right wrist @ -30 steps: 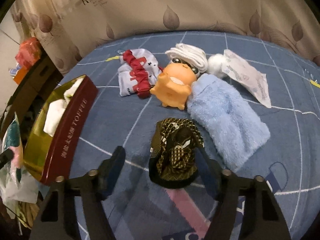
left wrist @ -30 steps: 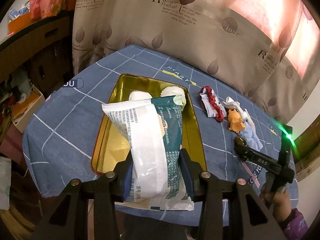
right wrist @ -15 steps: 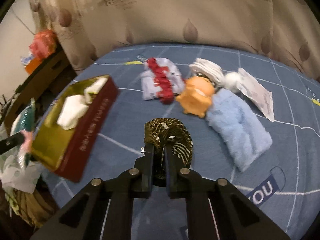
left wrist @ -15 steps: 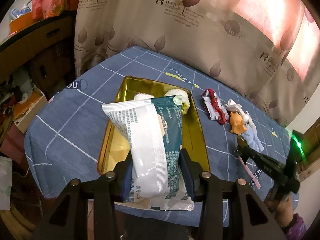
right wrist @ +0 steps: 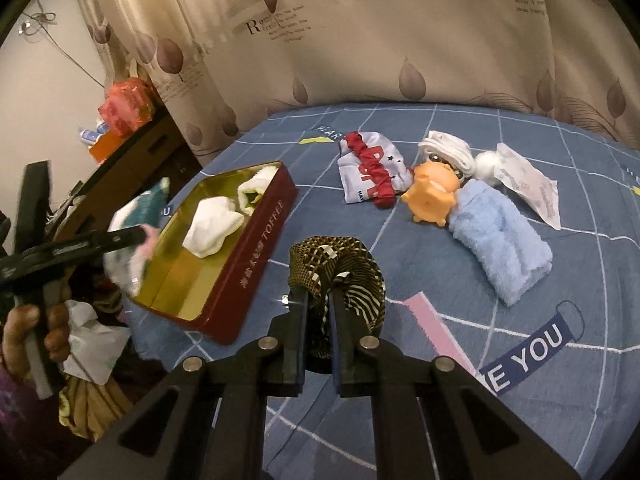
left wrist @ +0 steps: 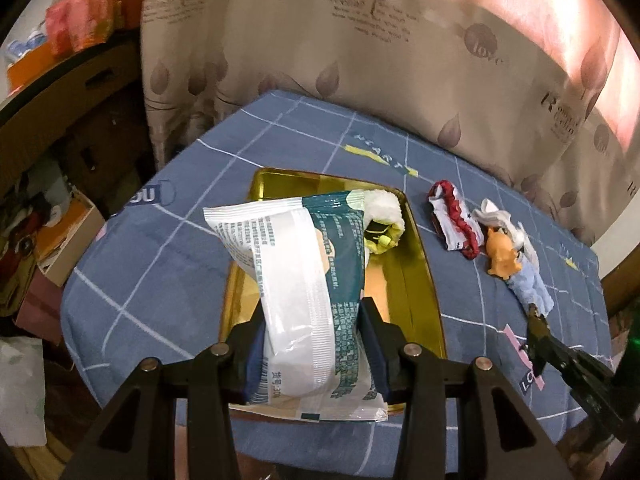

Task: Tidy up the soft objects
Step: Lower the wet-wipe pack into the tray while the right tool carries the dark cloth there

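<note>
The left gripper [left wrist: 313, 342] has its jaws pinching the lower part of a white and teal plastic packet [left wrist: 304, 288], which stands up between the blue-padded fingers [left wrist: 374, 354] and leans over the near end of an open gold-lined tin [left wrist: 424, 268]. The right gripper [right wrist: 317, 312] has its jaws pressed nearly together on a fold of a brown and black checked fabric scrunchie [right wrist: 340, 268], which bunches up above the fingertips over the blue grid-patterned tablecloth [right wrist: 440, 380]. In the right wrist view the tin shows a dark red outer wall printed TOFFEE and sits to the left of the scrunchie; inside it, toward the far end, lie a white folded cloth [right wrist: 212, 230] and a white rolled sock with a yellow-green opening [right wrist: 254, 190]. Farther off and to the right of the tin, a white printed cloth pouch with a red ruffled band [right wrist: 372, 174] lies flat on the tablecloth. Just right of it sits an orange plush toy [right wrist: 432, 200], touching a white rolled sock [right wrist: 448, 150] behind it and a light blue fluffy towel [right wrist: 500, 240] that stretches toward the near right. A small white pompom [right wrist: 486, 163] and a white printed sachet [right wrist: 528, 184] lie beside the towel at the far right. A beige curtain printed with leaves and lettering [right wrist: 360, 40] hangs behind the table, and a dark wooden shelf with orange and red packages [left wrist: 80, 32] stands at the far left.
</note>
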`<action>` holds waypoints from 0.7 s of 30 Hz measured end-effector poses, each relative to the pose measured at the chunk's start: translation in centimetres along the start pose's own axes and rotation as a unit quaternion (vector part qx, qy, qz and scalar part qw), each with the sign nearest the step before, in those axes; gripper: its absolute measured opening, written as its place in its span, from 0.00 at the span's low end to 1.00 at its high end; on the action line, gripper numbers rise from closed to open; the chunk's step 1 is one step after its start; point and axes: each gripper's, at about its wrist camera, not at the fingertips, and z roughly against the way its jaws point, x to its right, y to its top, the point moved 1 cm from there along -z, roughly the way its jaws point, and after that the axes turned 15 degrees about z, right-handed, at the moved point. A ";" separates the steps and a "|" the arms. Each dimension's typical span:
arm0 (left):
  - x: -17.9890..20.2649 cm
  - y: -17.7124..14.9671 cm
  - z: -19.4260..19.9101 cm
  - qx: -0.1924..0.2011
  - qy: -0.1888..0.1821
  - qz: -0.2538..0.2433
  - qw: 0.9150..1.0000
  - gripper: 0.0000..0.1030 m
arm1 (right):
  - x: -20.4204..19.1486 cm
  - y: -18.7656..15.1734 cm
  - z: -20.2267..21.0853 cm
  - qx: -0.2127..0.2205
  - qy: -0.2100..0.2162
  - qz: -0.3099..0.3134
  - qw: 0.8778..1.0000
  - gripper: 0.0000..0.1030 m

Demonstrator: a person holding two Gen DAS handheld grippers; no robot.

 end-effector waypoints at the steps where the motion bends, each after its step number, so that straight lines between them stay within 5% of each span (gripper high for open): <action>1: 0.4 0.1 -0.7 -0.011 -0.004 -0.003 1.000 0.42 | 0.1 0.0 0.1 0.001 0.000 -0.001 1.000 0.08; 14: 4.6 -0.5 -7.9 -0.110 -0.005 -0.063 0.992 0.42 | 1.7 -0.3 -0.5 -0.007 0.003 -0.016 1.000 0.09; 21: 6.4 0.0 -9.8 -0.125 0.001 -0.095 0.988 0.43 | 1.9 -0.4 -0.7 -0.010 0.009 -0.021 1.000 0.10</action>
